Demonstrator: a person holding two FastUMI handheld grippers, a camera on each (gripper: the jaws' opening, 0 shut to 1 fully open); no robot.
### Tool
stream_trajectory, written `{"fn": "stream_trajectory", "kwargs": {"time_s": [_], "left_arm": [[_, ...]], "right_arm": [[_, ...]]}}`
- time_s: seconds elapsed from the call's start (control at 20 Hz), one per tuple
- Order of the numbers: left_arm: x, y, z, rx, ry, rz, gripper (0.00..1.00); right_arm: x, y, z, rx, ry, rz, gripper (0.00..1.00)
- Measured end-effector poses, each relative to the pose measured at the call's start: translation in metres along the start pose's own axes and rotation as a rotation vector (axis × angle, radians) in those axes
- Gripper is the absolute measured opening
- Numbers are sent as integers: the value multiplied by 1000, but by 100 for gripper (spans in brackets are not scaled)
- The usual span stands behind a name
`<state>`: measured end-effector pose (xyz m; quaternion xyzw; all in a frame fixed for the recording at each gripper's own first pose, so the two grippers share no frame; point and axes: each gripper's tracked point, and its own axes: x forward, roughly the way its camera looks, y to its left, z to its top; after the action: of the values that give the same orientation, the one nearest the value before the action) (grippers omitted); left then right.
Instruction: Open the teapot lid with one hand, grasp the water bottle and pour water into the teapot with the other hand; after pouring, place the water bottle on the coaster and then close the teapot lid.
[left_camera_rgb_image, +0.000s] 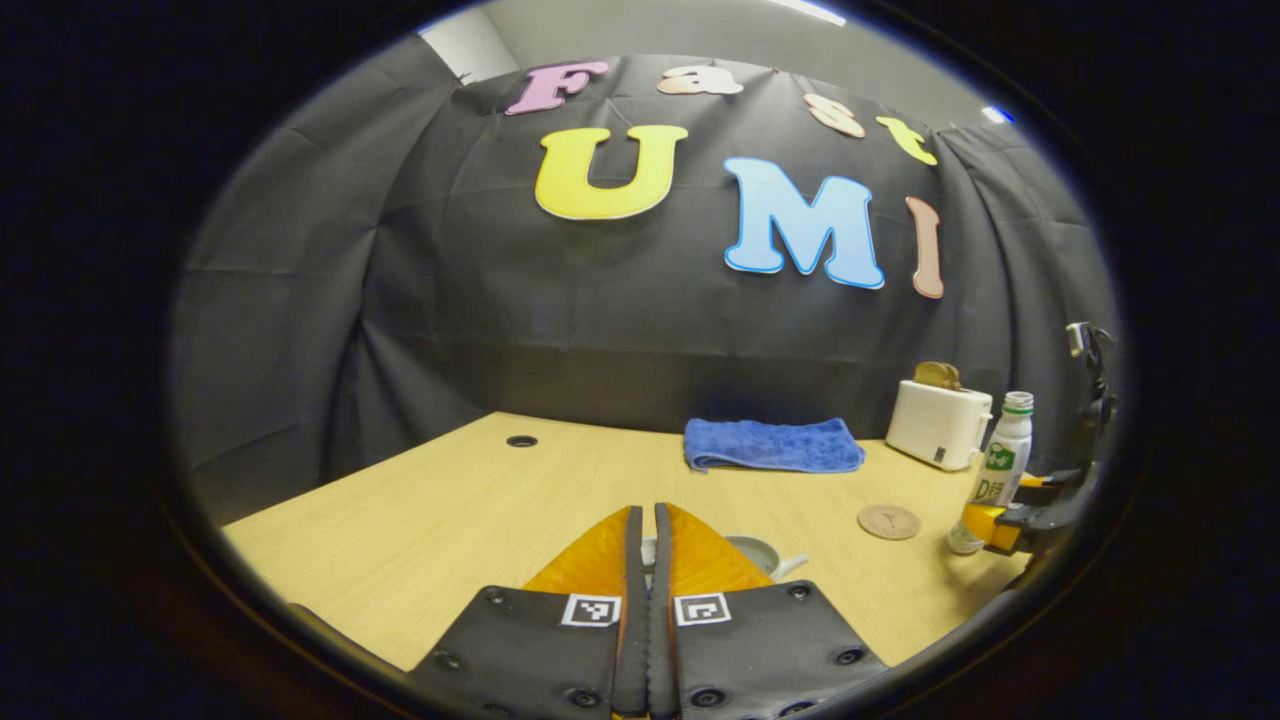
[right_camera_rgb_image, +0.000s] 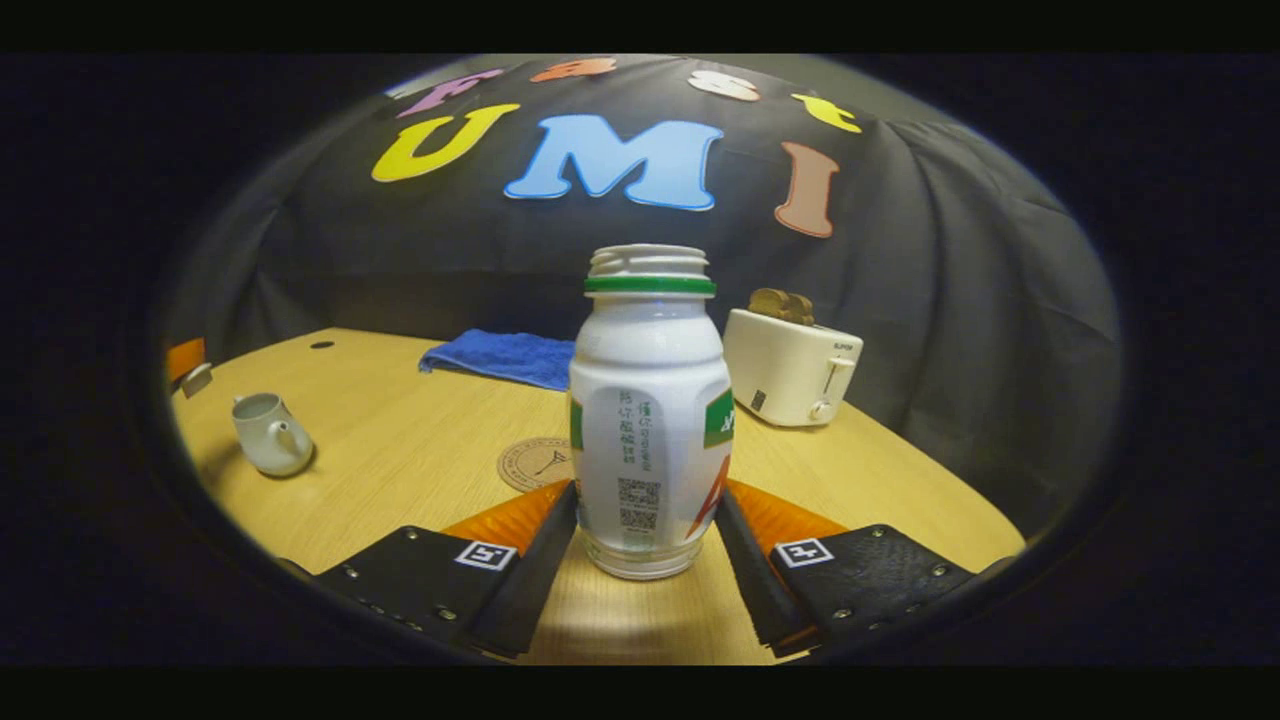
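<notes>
A wooden table (right_camera_rgb_image: 420, 470) is filling the lower frame. At centre, the right gripper (right_camera_rgb_image: 645, 530) is flanking the upright water bottle (right_camera_rgb_image: 648, 410), jaws spread, apparently not yet pressing: close squarely, low. Lower centre, the left gripper (left_camera_rgb_image: 647, 560) is pressed together over the teapot (left_camera_rgb_image: 760, 555).

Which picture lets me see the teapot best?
The right gripper view. There the teapot stands in the open on the table, spout facing the camera, its top open. In the left gripper view the left gripper hides most of it; just a rim and the spout peek out.
</notes>
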<state>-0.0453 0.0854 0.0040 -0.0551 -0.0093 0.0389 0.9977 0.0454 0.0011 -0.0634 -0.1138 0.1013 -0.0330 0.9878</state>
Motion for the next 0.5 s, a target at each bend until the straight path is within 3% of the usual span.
{"fn": "stream_trajectory", "kwargs": {"time_s": [0.5], "left_arm": [[-3,24,-13,-28,20,8,6]], "right_arm": [[-1,37,59,-479,-132,-104,80]]}}
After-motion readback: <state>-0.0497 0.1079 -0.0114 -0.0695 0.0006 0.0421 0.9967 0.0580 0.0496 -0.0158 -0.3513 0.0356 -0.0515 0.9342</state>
